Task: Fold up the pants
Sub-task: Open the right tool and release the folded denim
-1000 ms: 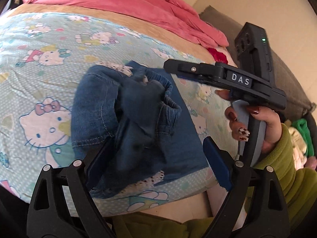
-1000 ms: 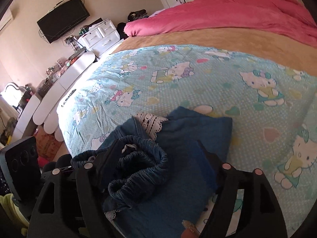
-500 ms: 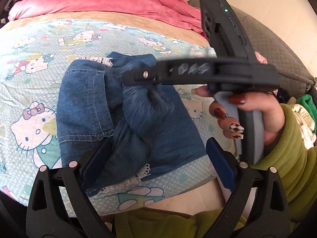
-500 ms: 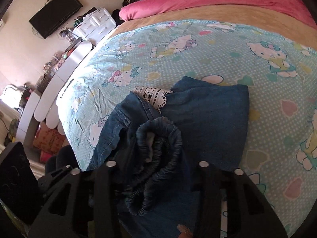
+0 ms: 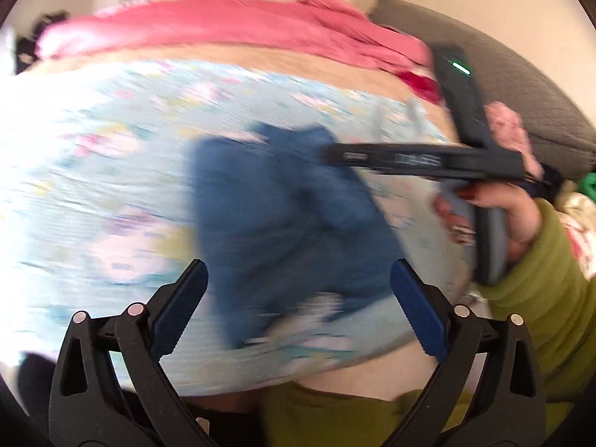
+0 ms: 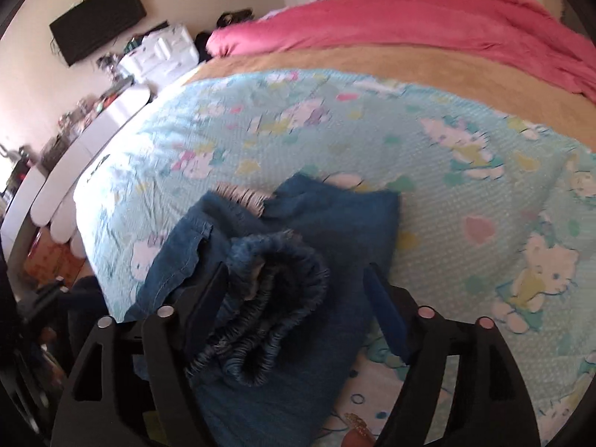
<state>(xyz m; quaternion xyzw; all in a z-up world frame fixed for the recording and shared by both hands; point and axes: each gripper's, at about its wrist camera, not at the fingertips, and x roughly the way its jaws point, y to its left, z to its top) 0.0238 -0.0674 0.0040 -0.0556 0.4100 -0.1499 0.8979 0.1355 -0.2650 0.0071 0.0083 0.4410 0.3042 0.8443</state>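
Blue denim pants [image 6: 327,238] with white lace trim lie partly folded near the front edge of the bed; they also show, blurred, in the left wrist view [image 5: 290,223]. The elastic waistband [image 6: 268,309] is bunched on top. My right gripper [image 6: 298,298] is open, its fingers either side of the waistband, just above it. My left gripper [image 5: 298,298] is open and empty, held back from the near edge of the pants. The right gripper's body [image 5: 428,160] crosses the far side of the pants in the left wrist view.
The bed has a light blue cartoon-cat sheet [image 6: 447,171], a tan blanket [image 6: 335,59] and a pink duvet [image 6: 409,22] at the far end. White drawers [image 6: 160,56] and a wall TV [image 6: 97,18] stand at the left. A grey sofa [image 5: 540,85] is at the right.
My left gripper has pulled back and swung left, blurring its view. My right gripper has opened wider and drawn back a little from the waistband.
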